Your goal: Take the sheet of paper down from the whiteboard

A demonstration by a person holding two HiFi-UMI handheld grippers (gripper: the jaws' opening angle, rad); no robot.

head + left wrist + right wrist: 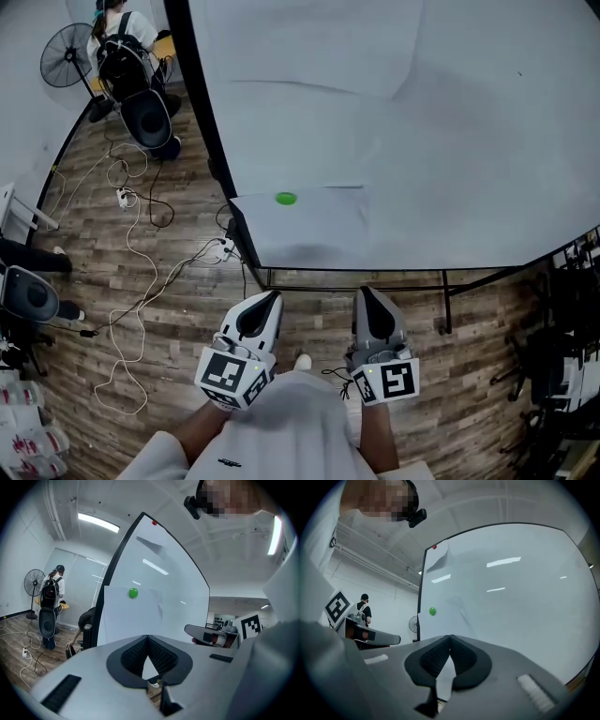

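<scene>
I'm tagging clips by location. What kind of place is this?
Probably an indoor workroom or lab rather than a home: a large whiteboard on a metal frame, a power strip lying loose on the wood floor, and a standing fan by the wall.

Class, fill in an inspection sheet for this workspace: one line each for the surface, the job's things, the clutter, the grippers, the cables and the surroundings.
Surface: whiteboard, white, on a dark frame, standing on a wood floor.
Job's things: sheet of paper at the board's lower left corner, held by a green magnet; not yet taken down.
Clutter: red magnet with a second sheet near the board's top.
Grippers: left gripper and right gripper, jaws together, nothing between them, both short of the board.
Cables: white cables loop over the floor left of the board.
Surroundings: fan and a person with a backpack beyond the board's left end.
</scene>
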